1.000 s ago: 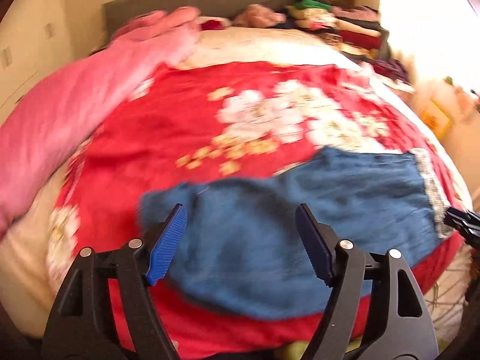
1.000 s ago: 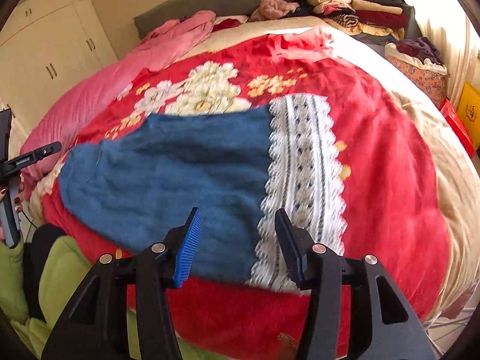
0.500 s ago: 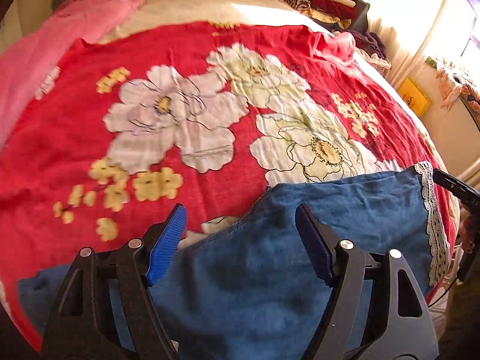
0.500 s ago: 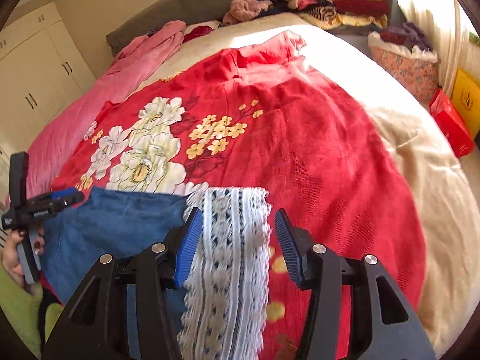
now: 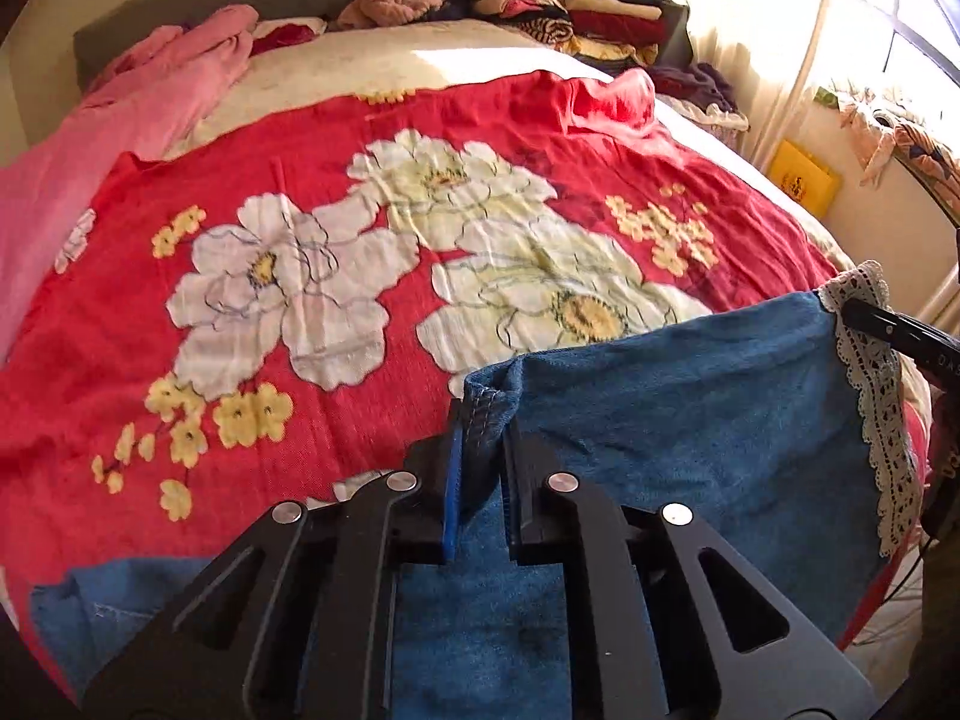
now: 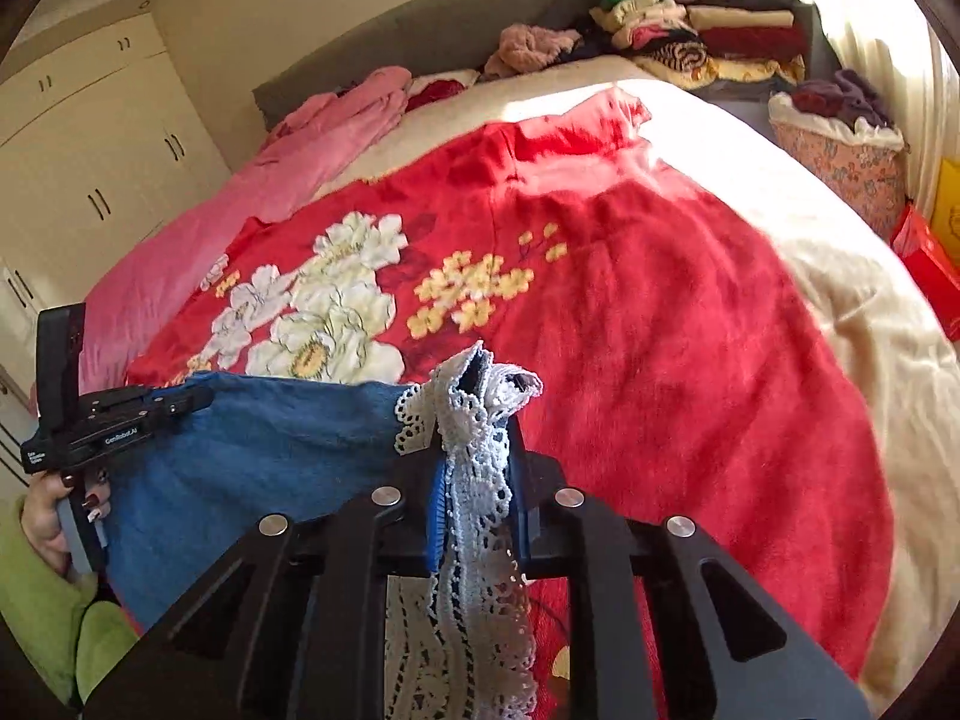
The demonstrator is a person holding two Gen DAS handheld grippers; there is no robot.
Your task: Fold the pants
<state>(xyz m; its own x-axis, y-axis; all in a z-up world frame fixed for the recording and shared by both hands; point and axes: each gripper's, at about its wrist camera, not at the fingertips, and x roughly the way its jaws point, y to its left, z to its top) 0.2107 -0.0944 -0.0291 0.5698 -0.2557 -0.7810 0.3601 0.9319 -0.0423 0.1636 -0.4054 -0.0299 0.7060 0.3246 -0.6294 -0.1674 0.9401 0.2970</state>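
**Both grippers now clamped on the pants' far edge**

A second ago the blue pants [image 5: 690,420] lay flat on the red flowered blanket [image 5: 300,192] with both pairs of jaws spread above them. Now each pair has closed on cloth. The left gripper [image 5: 483,450] pinches a stitched denim hem corner, which bunches up between its blue pads. The right gripper [image 6: 477,480] is closing on the white lace trim [image 6: 474,420], its pads already squeezing a gathered fold of lace that spills out above and below them.

The pants sit at the near edge of the bed, their far edge lifted and stretched between the two grippers, denim sagging below. In the right wrist view the left gripper appears at far left, held by a hand [image 6: 51,516] in a green sleeve [image 6: 42,606].

Beyond the pants the blanket spreads wide and flat. A pink cover [image 6: 288,180] lies along the left side, cream bedding [image 6: 840,312] on the right, and stacked folded clothes [image 5: 570,6] sit by the grey headboard [image 6: 432,36].
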